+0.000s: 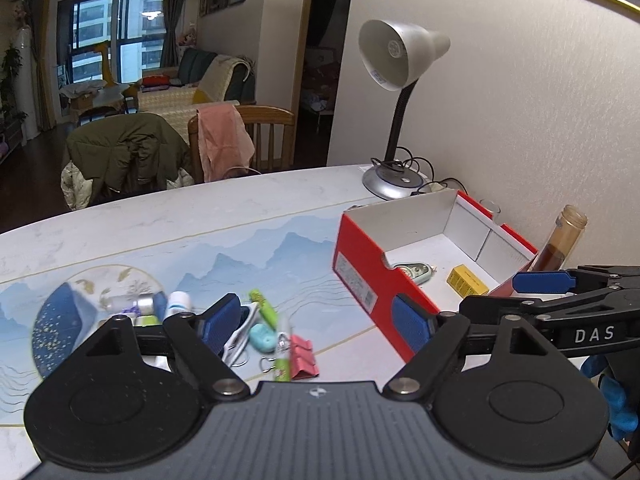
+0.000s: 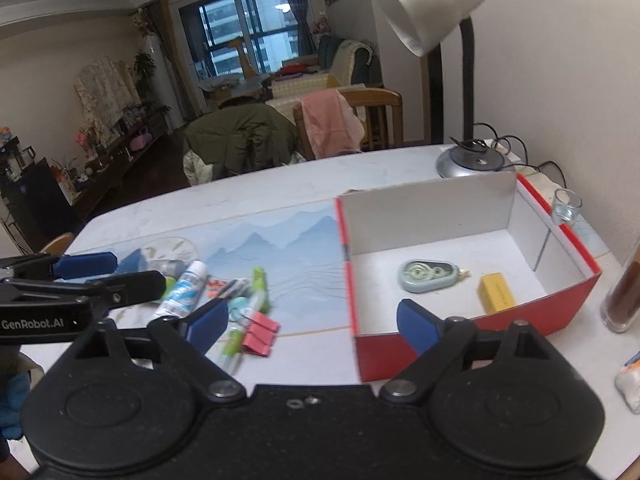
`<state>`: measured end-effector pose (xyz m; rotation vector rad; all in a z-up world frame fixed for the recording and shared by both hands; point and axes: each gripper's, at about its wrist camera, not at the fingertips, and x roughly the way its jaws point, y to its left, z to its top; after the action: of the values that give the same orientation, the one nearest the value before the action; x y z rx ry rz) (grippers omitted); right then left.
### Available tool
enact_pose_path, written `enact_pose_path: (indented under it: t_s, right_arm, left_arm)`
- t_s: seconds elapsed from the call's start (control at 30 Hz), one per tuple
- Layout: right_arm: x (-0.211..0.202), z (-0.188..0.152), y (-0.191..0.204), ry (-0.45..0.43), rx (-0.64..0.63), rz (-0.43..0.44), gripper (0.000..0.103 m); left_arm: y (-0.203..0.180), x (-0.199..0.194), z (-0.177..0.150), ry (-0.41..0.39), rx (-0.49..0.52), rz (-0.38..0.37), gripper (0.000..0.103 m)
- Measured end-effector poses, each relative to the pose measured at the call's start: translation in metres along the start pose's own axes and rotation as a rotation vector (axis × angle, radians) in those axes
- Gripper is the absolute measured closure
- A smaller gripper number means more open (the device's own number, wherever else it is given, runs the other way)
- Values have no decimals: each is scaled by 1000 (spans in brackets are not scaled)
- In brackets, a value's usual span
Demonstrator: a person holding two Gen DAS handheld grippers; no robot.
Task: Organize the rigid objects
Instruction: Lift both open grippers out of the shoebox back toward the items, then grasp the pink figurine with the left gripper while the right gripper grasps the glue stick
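Note:
An open red box (image 1: 360,276) (image 2: 576,292) stands on the right of the table. It holds a grey-green correction tape (image 1: 416,272) (image 2: 430,276) and a small yellow box (image 1: 466,280) (image 2: 496,294). Left of it lies a pile: white tube (image 2: 184,292), green pen (image 1: 264,308), teal eraser (image 1: 262,338), pink binder clip (image 1: 302,358) (image 2: 260,334). My left gripper (image 1: 316,322) (image 2: 124,272) hangs open above the pile. My right gripper (image 2: 312,324) (image 1: 504,294) is open and empty over the box's near left corner.
A desk lamp (image 1: 400,56) stands at the back by the wall, its cable behind the box. A small glass (image 2: 566,206) and a tall brown bottle (image 2: 624,296) stand right of the box. Chairs draped with clothes (image 1: 224,140) line the table's far edge.

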<state>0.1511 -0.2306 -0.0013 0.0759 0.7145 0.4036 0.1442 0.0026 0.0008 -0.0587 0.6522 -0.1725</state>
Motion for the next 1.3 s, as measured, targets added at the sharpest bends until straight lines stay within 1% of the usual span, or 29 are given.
enact_pose_path:
  t_s: [0.03, 0.07, 0.1, 0.13, 0.2, 0.37, 0.47, 0.67, 0.77, 0.9, 0.97, 1.13, 1.23, 1.3]
  right_arm:
    - [-2, -2, 5, -9, 3, 6, 10]
    - [-4, -4, 11, -20, 7, 9, 7]
    - [-5, -5, 16, -33, 9, 8, 3]
    - [-8, -7, 21, -46, 11, 8, 1]
    - [-10, -10, 32, -64, 12, 16, 0]
    - [-11, -15, 53, -87, 42, 11, 0]
    - [-11, -21, 66, -96, 50, 12, 0]
    - [-9, -32, 93, -113, 30, -33, 0]
    - [-4, -34, 98, -99, 57, -39, 0]
    - [5, -35, 105, -73, 65, -38, 0]
    - [12, -36, 109, -52, 49, -55, 0]
    - [39, -45, 113, 13, 19, -96, 1]
    - [58, -49, 114, 66, 0, -82, 3]
    - [70, -52, 117, 83, -17, -87, 3]
  left_arm:
    - [4, -4, -2, -4, -1, 0, 20]
    - [8, -8, -4, -10, -2, 0, 18]
    - [12, -11, -5, -16, -3, 2, 13]
    - [16, -15, -7, -21, -4, 3, 9]
    - [25, -22, -10, -29, -10, 1, 4]
    - [47, -34, -20, -51, -16, 8, 0]
    - [63, -39, -28, -44, -21, -12, 0]
    - [88, -44, -49, -45, -25, -4, 0]
    - [101, -42, -59, -27, -41, -6, 0]
    - [117, -36, -71, -25, -47, 23, 0]
    - [125, -29, -75, -17, -49, 35, 0]
    - [140, -7, -88, 8, -47, 34, 0]
    - [147, 10, -94, 71, -60, 33, 0]
    - [149, 18, -97, 83, -47, 30, 0]
